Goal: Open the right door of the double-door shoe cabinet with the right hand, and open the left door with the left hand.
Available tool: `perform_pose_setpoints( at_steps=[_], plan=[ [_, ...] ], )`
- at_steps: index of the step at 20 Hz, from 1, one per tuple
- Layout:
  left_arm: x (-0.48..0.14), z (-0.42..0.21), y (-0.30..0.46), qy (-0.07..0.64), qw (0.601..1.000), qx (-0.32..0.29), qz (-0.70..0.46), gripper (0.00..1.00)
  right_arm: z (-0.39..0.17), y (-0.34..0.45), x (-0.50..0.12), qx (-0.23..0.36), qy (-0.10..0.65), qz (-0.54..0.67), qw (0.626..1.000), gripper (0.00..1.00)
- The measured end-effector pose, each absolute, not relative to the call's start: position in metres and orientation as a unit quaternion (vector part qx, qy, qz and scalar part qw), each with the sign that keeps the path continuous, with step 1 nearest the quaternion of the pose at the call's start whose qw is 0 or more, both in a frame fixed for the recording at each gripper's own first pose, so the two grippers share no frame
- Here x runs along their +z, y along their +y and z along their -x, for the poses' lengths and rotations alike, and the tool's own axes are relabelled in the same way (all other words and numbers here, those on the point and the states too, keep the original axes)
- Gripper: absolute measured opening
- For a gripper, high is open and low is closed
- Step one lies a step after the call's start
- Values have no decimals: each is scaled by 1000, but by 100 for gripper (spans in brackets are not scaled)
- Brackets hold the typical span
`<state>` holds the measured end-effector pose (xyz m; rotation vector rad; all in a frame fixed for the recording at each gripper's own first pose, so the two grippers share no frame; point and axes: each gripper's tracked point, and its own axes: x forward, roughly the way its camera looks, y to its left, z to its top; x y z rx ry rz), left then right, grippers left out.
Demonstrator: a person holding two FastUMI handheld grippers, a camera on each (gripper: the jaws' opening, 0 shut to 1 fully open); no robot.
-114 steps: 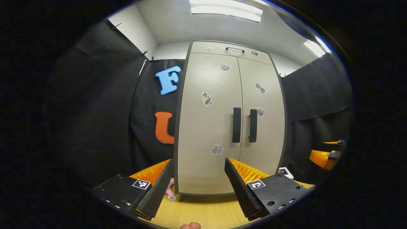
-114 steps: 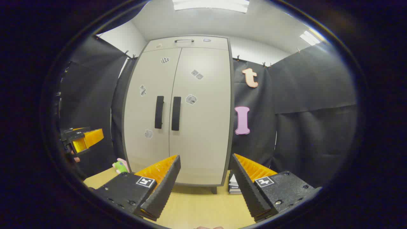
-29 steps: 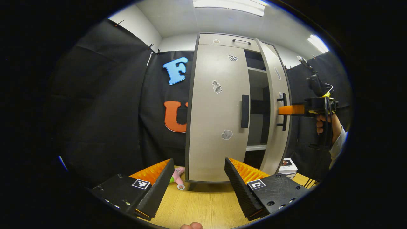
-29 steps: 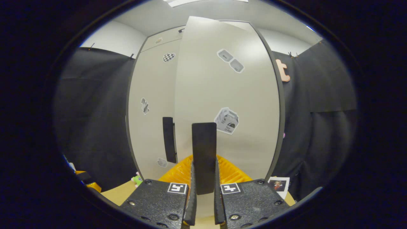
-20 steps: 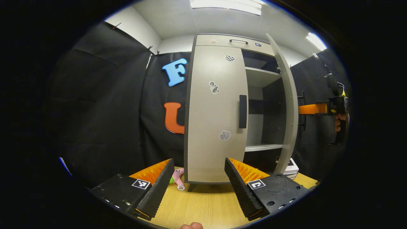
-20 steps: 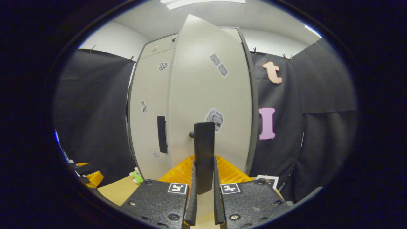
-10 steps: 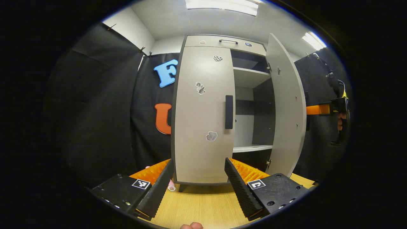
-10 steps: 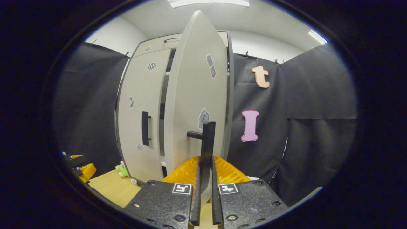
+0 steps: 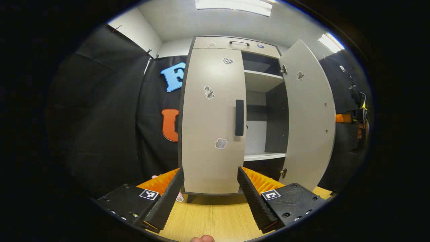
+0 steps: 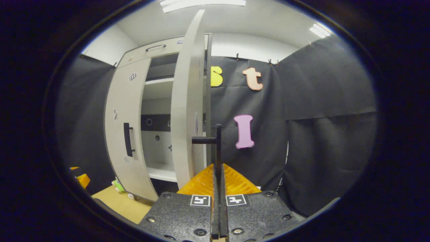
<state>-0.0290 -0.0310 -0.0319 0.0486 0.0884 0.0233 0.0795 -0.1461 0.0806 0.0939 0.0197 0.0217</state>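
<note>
Shoe cabinet (image 9: pixel 215 111) stands on the desk (image 9: pixel 211 218), right door (image 9: pixel 309 117) swung wide, left door (image 9: pixel 213 121) shut. Your right tool (image 10: pixel 218 188) is clamped on the right door's handle (image 10: pixel 218 148), seen edge-on in the right gripper view. Your left tool (image 9: pixel 210 191) is spread wide and holds nothing. The left door's handle (image 9: pixel 239 117) runs vertically, straight ahead and above that tool, slightly right of its centre line. It is the nearer tool for this handle; judged from here, you would raise and advance it, fingers either side of the bar.
</note>
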Motion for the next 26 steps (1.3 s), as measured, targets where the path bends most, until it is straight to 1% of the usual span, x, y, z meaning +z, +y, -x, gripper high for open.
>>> perform_pose_setpoints(
  at_steps=[1,3,5,6,7,8,11,13,14,16,17,18,19,20,21,22,23,25,26],
  plan=[
    [-32,29,-31,45,999,12,-24,95,-81,-147,80,14,8,-41,999,5],
    [-32,30,-33,45,999,9,-22,95,-77,-149,80,-2,9,-18,1000,6],
    [-32,33,-31,45,999,13,-25,95,-58,-149,75,-38,24,-5,999,6],
    [-33,34,-28,45,998,17,-26,95,-45,-145,79,-52,18,1,998,6],
    [-34,36,-26,45,998,21,-25,95,-33,-135,83,-53,9,11,999,5],
    [-36,36,-25,48,998,20,-23,95,-20,-125,82,-51,3,16,999,5],
    [-36,34,-30,53,999,9,-7,95,-2,-72,71,11,3,9,1000,6],
    [-34,34,-36,52,999,-1,-3,95,0,-54,58,32,13,2,999,5],
    [-34,35,-38,50,999,-3,-5,95,1,-48,50,38,24,3,999,14],
    [-34,36,-41,48,999,-9,-13,95,0,-35,36,47,43,1,998,25],
    [-35,38,-43,48,999,-11,-15,95,-2,-32,30,50,48,2,998,28],
    [-35,39,-44,47,999,-13,-15,95,-1,-30,26,49,51,2,998,41],
    [-34,40,-44,47,999,-14,-13,95,-2,-27,23,51,50,-1,997,46],
    [-34,40,-46,46,999,-16,-11,95,-2,-24,22,53,48,-6,997,56],
    [-32,40,-46,44,999,-16,-10,95,-2,-22,21,58,43,-14,997,61],
    [-30,40,-46,41,999,-16,-10,95,-2,-19,20,62,38,-25,997,69],
    [-25,37,-46,37,999,-17,-12,95,-1,-18,22,69,30,-39,996,73],
    [-15,29,-48,29,999,-19,-16,95,1,-15,20,79,27,-54,995,87],
    [-9,24,-52,24,999,-24,-15,95,1,-18,16,76,32,-53,995,97]
  ],
)
